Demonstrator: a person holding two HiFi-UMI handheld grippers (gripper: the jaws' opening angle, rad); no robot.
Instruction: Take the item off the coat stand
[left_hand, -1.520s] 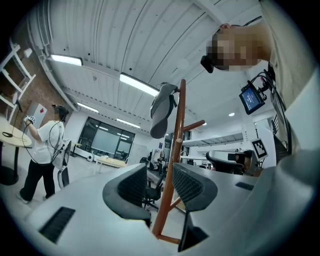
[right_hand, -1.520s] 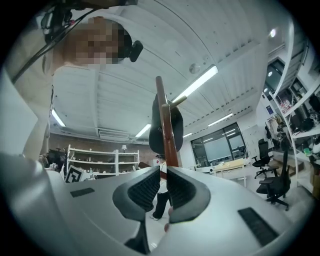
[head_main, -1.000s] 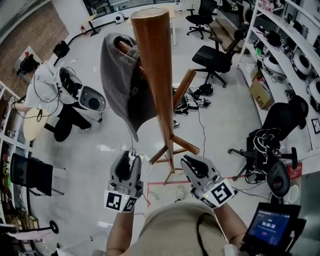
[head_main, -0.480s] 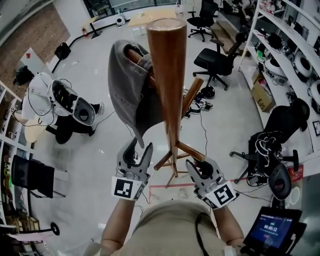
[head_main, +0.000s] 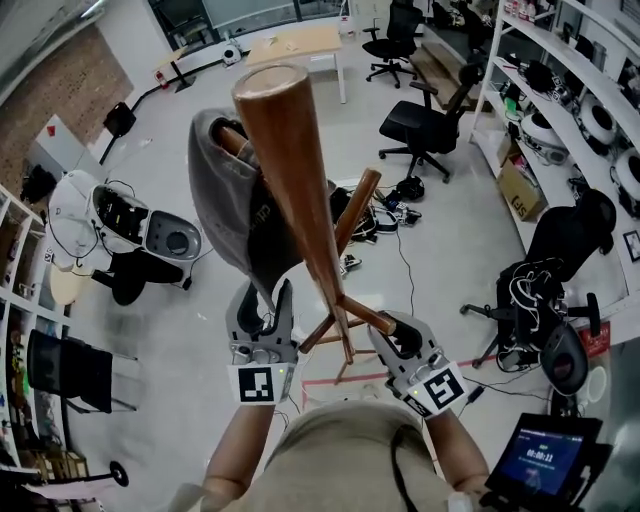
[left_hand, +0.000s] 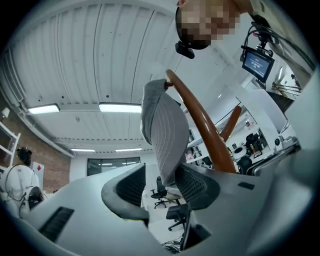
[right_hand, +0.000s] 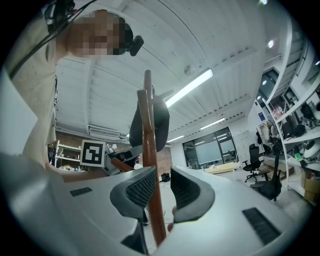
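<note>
A grey cap (head_main: 228, 200) hangs from an upper peg of the brown wooden coat stand (head_main: 295, 190). My left gripper (head_main: 264, 297) is just under it and open; its jaws have just been opening. In the left gripper view the grey cap (left_hand: 165, 130) hangs down so that its lower edge lies between the pads of my left gripper (left_hand: 161, 182), with a gap on either side. My right gripper (head_main: 398, 330) is open beside a lower peg. In the right gripper view the stand's pole (right_hand: 149, 130) runs through the gap of my right gripper (right_hand: 162, 182), unpressed.
Black office chairs (head_main: 425, 120) stand beyond the coat stand, with cables (head_main: 375, 210) on the floor. Shelving (head_main: 580, 90) lines the right side. A white machine (head_main: 150, 230) sits at the left, a wooden table (head_main: 295, 42) at the back, and a small screen (head_main: 540, 455) at lower right.
My left gripper has risen toward the cap's lower edge, rolled and spread its jaws wider. My right gripper has shifted only slightly near the lower peg.
</note>
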